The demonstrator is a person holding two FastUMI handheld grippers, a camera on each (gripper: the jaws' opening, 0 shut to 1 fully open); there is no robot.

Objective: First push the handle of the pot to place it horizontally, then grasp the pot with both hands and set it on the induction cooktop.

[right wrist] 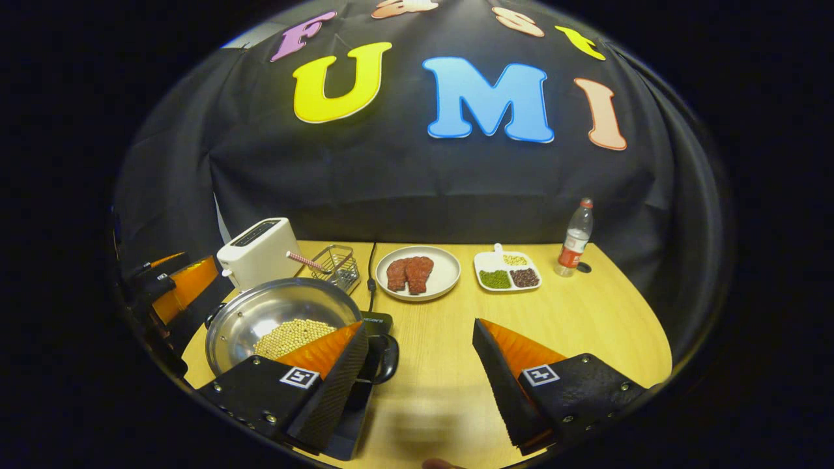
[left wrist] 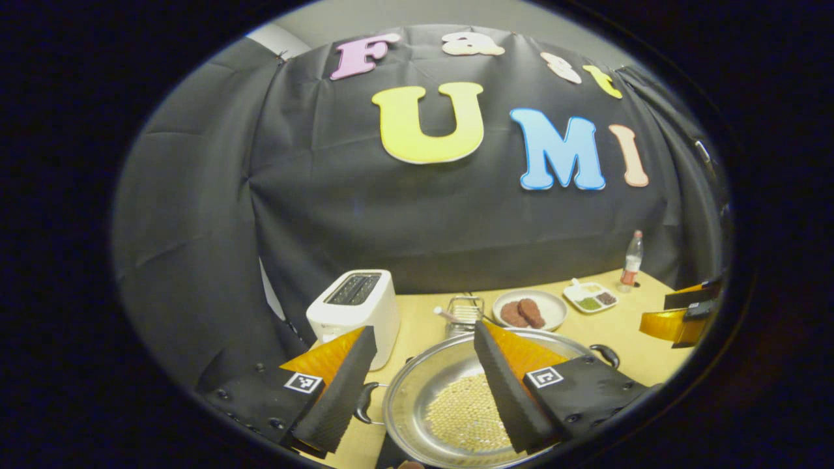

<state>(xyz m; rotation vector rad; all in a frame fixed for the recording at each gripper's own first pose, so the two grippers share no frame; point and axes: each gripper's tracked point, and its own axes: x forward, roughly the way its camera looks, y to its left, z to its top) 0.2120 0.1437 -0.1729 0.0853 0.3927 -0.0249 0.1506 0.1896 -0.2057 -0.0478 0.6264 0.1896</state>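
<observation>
My left gripper [left wrist: 417, 384] and right gripper [right wrist: 417, 374] both hang with fingers spread, grasping nothing. The round steel pot of pale beans [right wrist: 273, 319] sits on the black induction cooktop [right wrist: 374, 322] on the wooden surface [right wrist: 586, 326]; behind stands a white toaster [right wrist: 257, 251]

The left tongs [left wrist: 417, 384] stand with their jaws spread wide apart, gripping nothing. The right tongs [right wrist: 420, 381] are likewise spread wide, fingers pointing forward and slightly downward.
</observation>
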